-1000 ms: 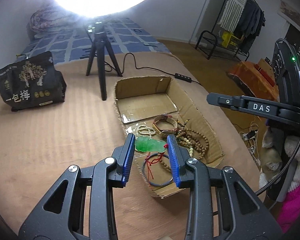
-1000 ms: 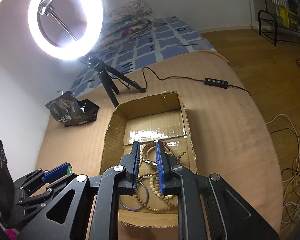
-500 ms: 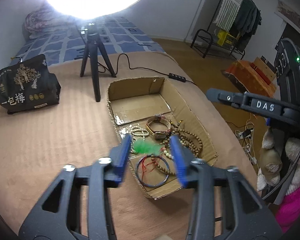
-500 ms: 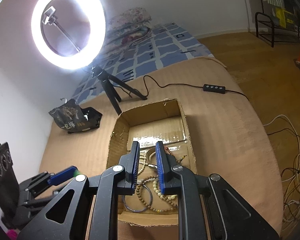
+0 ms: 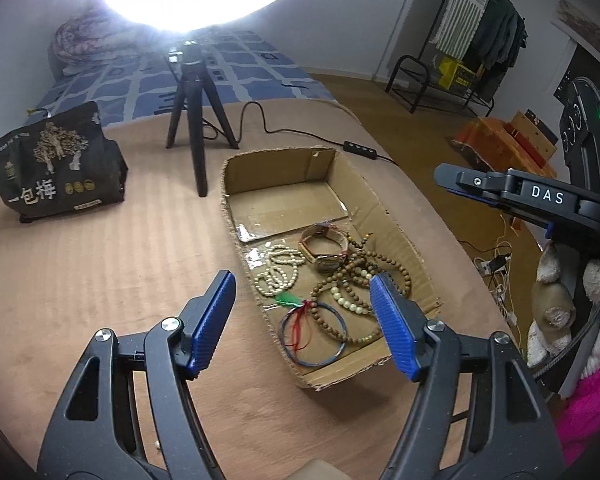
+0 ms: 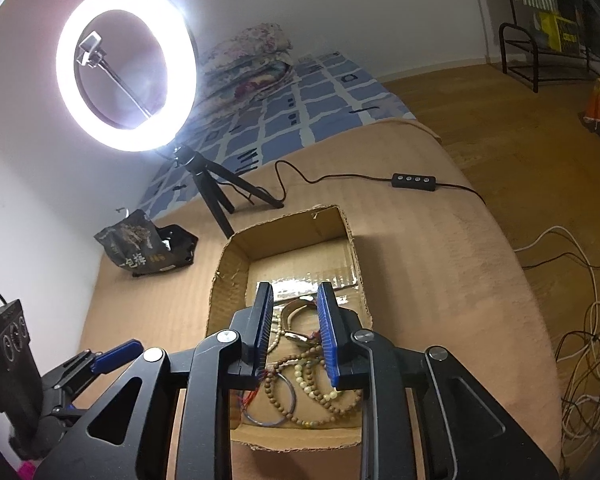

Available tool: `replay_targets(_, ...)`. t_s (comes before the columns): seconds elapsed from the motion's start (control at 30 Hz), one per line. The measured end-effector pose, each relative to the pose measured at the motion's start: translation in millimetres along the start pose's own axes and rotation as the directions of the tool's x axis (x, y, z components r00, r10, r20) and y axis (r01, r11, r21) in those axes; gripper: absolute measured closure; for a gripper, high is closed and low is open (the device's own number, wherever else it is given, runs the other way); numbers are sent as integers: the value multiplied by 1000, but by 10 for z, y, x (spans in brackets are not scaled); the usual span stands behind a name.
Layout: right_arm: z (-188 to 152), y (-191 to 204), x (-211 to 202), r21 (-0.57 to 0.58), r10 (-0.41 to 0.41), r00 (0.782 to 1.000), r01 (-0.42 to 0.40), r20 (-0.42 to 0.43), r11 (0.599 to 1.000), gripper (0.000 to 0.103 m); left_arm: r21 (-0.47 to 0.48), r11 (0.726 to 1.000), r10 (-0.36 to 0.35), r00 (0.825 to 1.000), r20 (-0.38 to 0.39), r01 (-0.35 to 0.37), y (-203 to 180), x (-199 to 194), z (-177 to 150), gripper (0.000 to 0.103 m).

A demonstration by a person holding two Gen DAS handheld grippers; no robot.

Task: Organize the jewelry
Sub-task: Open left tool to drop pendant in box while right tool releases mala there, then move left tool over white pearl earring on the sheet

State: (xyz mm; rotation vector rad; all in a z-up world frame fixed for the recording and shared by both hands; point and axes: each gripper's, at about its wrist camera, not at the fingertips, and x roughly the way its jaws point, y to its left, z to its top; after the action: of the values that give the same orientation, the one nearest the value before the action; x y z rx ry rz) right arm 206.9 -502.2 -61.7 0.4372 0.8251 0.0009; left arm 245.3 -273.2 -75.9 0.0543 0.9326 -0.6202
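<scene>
1. A tan blanket-covered bed [image 5: 100, 280] carries everything here, with a bright ring light [image 6: 126, 78] on its little tripod at the far side and a dark snack bag [image 5: 56, 164] off to the left.
2. The shallow cardboard box [image 5: 396, 240] lies in the middle of it, far half bare, near half heaped with jewelry.
3. Left gripper [image 5: 304, 320] hangs above the box's near corner, jaws spread wide and holding nothing, framing the pile.
4. Right gripper [image 6: 296, 334] hovers over the same pile from the other side, jaws at a narrower gap, nothing between them either.
5. In the heap: a long brown bead necklace [image 5: 360, 276] coiled at the right, touching a watch [image 5: 326, 246] with a tan strap just beyond it.
6. A string of pale beads [image 5: 278, 270] lies at the left, a blue bangle [image 5: 312, 334] nearest the front wall with a red cord [image 5: 298, 322] across it, and a small green pendant [image 5: 288, 300] beside that.
7. My read: sorting is at the pick stage, nothing lifted yet, all pieces in one tangle.
8. Next move calls for dropping onto one loose piece, the bangle looks freest, and closing without snagging the cord or beads.
</scene>
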Motion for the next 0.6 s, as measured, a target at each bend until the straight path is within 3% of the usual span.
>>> replay_targets(0.3, -118, 230, -80, -44, 18, 1000, -19, -5, 999, 81, -5, 998, 67, 997, 37, -67, 379, -395, -182, 31)
replay_targets(0.43, -201, 400, -154, -78, 37, 999, -37, 2, 996, 66, 9, 992, 126, 991, 49, -127, 669, -619, -368, 31)
replay_targets(0.6, -351, 678, -184, -134, 62, 998, -63, -10, 989, 59, -9, 983, 184, 982, 44, -184, 1075, -828, -633, 31)
